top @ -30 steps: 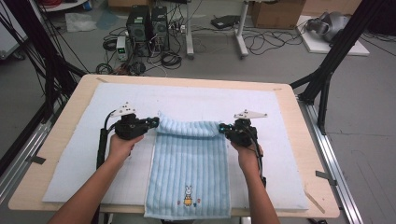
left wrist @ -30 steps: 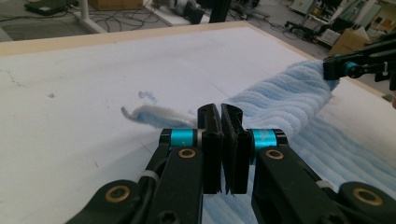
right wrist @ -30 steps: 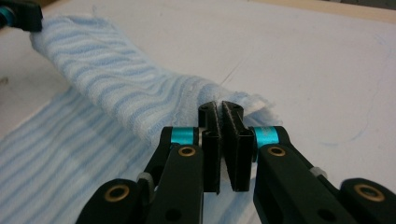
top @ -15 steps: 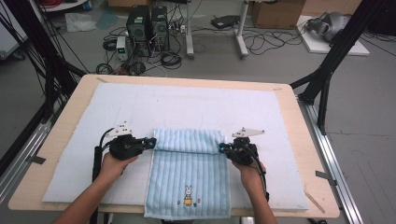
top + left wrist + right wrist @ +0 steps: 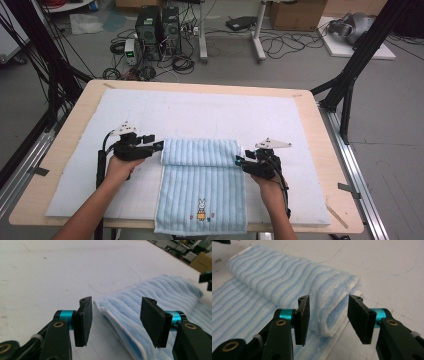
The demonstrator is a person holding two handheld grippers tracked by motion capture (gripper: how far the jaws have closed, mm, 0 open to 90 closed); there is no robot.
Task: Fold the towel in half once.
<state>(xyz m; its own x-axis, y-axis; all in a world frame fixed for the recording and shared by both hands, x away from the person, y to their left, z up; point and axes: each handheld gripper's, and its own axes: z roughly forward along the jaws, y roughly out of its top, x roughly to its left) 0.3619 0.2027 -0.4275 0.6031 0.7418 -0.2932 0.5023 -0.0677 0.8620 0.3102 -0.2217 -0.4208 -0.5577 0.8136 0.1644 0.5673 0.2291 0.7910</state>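
Both grippers, left gripper and right gripper, are just opening beside the towel ends, pinching nothing, letting its folded far part settle on the mat.

We count one blue striped towel on one pale mat, which covers one wooden table. Two handheld grippers sit at the towel's folded end, one on each side. On the towel we see one small rabbit picture. On the floor behind stand two dark computer towers.
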